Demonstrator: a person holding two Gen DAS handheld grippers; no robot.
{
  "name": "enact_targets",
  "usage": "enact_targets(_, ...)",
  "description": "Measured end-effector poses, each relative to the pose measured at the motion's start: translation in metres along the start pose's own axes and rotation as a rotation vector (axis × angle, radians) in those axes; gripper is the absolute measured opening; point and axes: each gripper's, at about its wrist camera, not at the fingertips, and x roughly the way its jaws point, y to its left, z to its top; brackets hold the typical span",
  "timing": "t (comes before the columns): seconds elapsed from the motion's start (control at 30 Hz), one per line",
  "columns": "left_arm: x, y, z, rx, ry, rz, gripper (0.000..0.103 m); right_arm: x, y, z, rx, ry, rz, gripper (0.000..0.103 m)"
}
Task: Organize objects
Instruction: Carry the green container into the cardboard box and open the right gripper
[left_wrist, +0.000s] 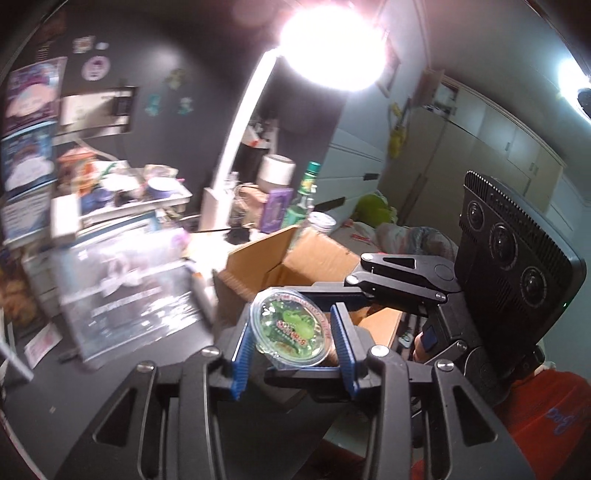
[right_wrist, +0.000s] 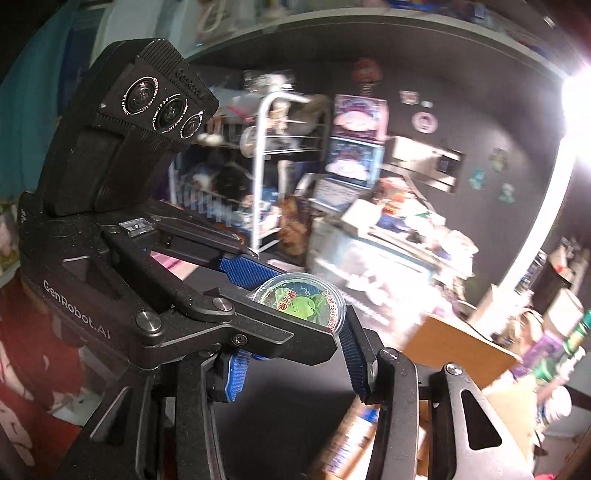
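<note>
Left wrist view, left to right. Blurred clear plastic box (left_wrist: 125, 291) sits toward the left part of the dark worktop (left_wrist: 122, 365), stacked cluttered shelves behind it. White lamp arm (left_wrist: 240, 122) rises from near the worktop's far edge; lamp head glares out. Open cardboard box (left_wrist: 295, 266) stands right of the clear box, flaps up; a green bottle (left_wrist: 304, 199) and a purple packet (left_wrist: 275, 210) are behind it.

Left hand-held gripper (left_wrist: 291, 347): jaws partly closed, blue pads against both edges of a round clear case holding a green disc, the round case (left_wrist: 290, 332). Case is lifted off the worktop, in front of the cardboard box's near wall.

Right hand-held gripper (left_wrist: 325, 295) reaches in from the right side, its black fingers crossing at the same case. An orange sleeve (left_wrist: 546, 413) shows at lower right.

Right wrist view: the left unit crosses from the left, its blue pad on the case (right_wrist: 301, 301). The right unit's own jaws (right_wrist: 295, 350) are partly closed, one pad touching the case's right edge; the other pad's contact is hidden.
</note>
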Motion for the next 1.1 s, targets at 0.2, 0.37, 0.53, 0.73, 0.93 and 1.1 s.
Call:
enact_targets(0.2,0.049,-0.009,0.026,0.006,0.069,-0.067,0.037,-0.015,-0.049,-0.012,0.075,0.045,-0.049,0.040)
enact_targets(0.37,0.080,-0.005,0.038,-0.011,0.128,-0.091,0.037,-0.010,-0.081,-0.021,0.138,0.105,-0.057,0.040)
enact_targets(0.53,0.092,-0.003,0.040,-0.002,0.159,-0.085,0.039,-0.001,-0.095,-0.024,0.164,0.162,-0.061,0.040)
enact_targets(0.73,0.073,0.001,0.042,0.004,0.107,-0.090,0.081,0.005,-0.094,-0.023,0.145,0.206,-0.110,0.050)
enact_targets(0.93,0.040,0.010,0.037,0.003,0.048,-0.029,0.082,0.002,-0.095,-0.020,0.157,0.206,-0.132,0.051)
enact_targets(1.1,-0.006,0.027,0.025,-0.017,-0.033,0.053,0.084,0.004,-0.086,-0.012,0.156,0.187,-0.115,0.051)
